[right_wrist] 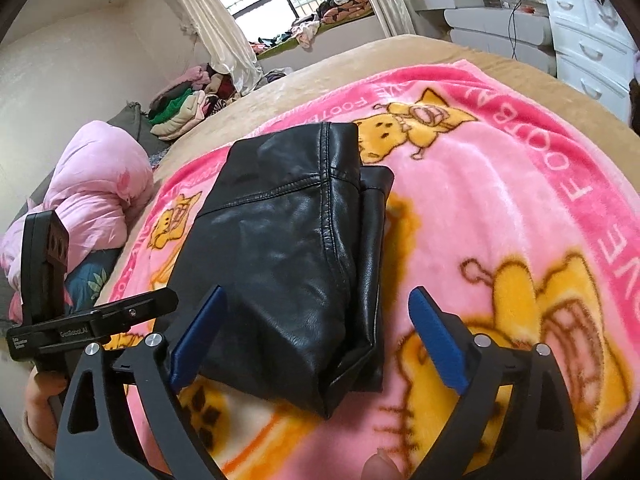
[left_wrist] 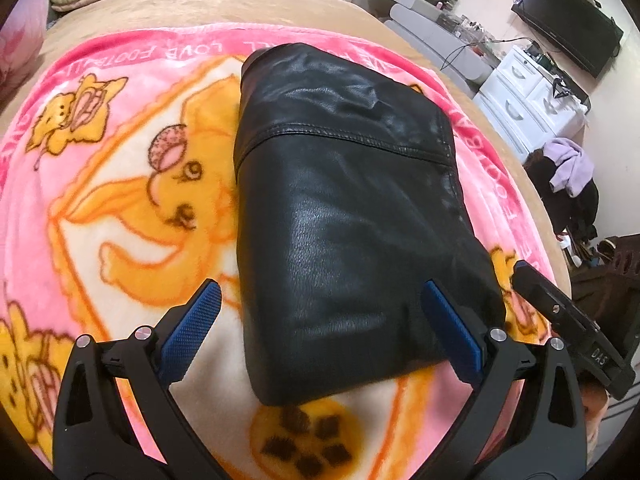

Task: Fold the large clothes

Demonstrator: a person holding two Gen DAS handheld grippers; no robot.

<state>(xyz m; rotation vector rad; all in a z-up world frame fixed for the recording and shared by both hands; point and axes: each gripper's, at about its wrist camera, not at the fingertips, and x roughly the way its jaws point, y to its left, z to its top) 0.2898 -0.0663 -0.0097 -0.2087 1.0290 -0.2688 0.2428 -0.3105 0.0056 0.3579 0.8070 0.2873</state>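
Note:
A black leather garment [left_wrist: 344,208] lies folded into a compact block on a pink cartoon blanket [left_wrist: 120,184]. My left gripper [left_wrist: 320,292] hovers over its near end, open, blue pads wide apart, nothing between them. In the right wrist view the same folded leather garment [right_wrist: 292,240] lies ahead, with one folded edge sticking out along its right side. My right gripper [right_wrist: 318,300] stands open above its near corner, pads clear of the leather. The other tool's body shows at the right edge of the left view and the left edge of the right view.
The pink blanket [right_wrist: 500,200] covers a tan bed [left_wrist: 280,4]. A pink quilt [right_wrist: 92,188] is bundled at the bed's left side, with piled clothes [right_wrist: 184,108] behind it. White drawers [left_wrist: 532,96] and a grey desk [right_wrist: 496,24] stand beyond the bed.

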